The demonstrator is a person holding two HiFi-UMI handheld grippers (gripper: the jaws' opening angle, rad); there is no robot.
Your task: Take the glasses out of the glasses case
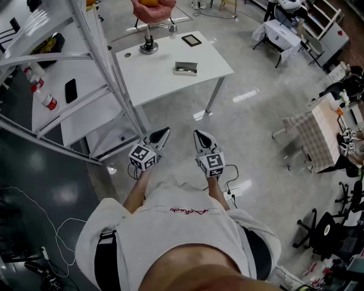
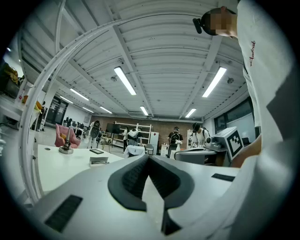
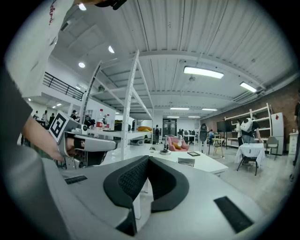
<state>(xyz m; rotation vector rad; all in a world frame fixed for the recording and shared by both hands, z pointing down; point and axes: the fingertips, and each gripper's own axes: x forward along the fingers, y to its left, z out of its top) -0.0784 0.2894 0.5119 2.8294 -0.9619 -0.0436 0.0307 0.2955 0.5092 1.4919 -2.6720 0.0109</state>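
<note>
So here's where I'm at: both grippers are up in front of the person's chest, pointing level, out over bare floor and well short of the table [image 1: 162,74].

The left gripper [image 1: 164,132] is fully closed. Its own view shows the two dark pads meeting at the tip with nothing between them [image 2: 149,157]. Same for the right gripper [image 1: 198,134]: pads pressed together at the tip and nothing in there [image 3: 149,158]. They sit side by side, near each other but not touching, and each one shows up in the other's camera with its marker cube.

The glasses case [image 1: 186,68] is lying on the white table ahead, towards its right-hand side, well apart from both grippers. It's a small grey box, also visible in the left gripper view [image 2: 99,161] and the right gripper view [image 3: 186,161]. It's too small for me to say whether the lid is up or whether the glasses show.

Also on that table are a flat black tablet-looking thing [image 1: 191,40] further back and a round metal stand [image 1: 149,45] with something pink on top [image 1: 153,8]. A grey metal frame [image 1: 108,74] stands at the table's left end.
</note>
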